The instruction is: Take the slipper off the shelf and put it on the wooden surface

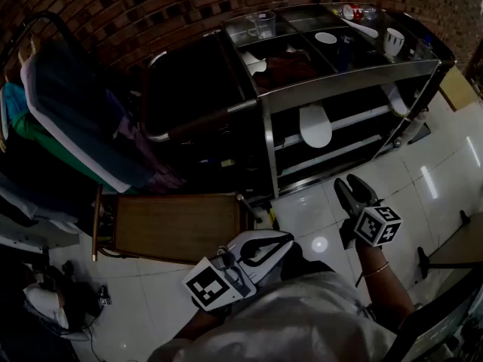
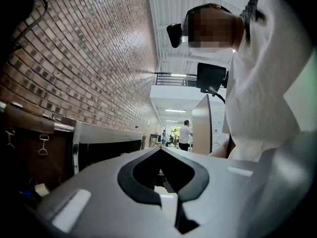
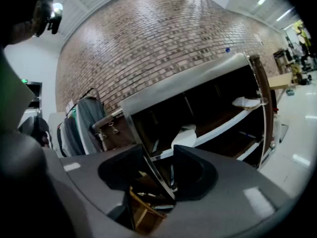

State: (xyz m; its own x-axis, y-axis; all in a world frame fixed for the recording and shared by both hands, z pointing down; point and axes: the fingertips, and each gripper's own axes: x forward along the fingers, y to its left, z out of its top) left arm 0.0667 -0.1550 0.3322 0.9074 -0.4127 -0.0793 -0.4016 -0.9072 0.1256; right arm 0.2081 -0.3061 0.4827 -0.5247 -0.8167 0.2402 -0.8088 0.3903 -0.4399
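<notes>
A white slipper [image 1: 315, 124] lies on the middle level of the metal shelf [image 1: 347, 81]; in the right gripper view the slipper [image 3: 184, 135] shows just beyond the jaws. Another white slipper [image 3: 246, 102] lies further right on the same level. The wooden surface [image 1: 177, 225] is a low table at the lower left, bare on top. My right gripper [image 1: 349, 183] hovers over the floor in front of the shelf, open, with nothing between its jaws. My left gripper [image 1: 272, 246] is close to my body beside the wooden table, its jaw tips meeting, empty.
A clothes rack with hanging garments [image 1: 68, 111] stands at the left. A dark bag [image 1: 189, 89] sits between the rack and the shelf. The shelf's top carries a glass [image 1: 264, 25], a bowl [image 1: 326, 38] and a mug [image 1: 392, 42]. The floor is white tile [image 1: 438, 179].
</notes>
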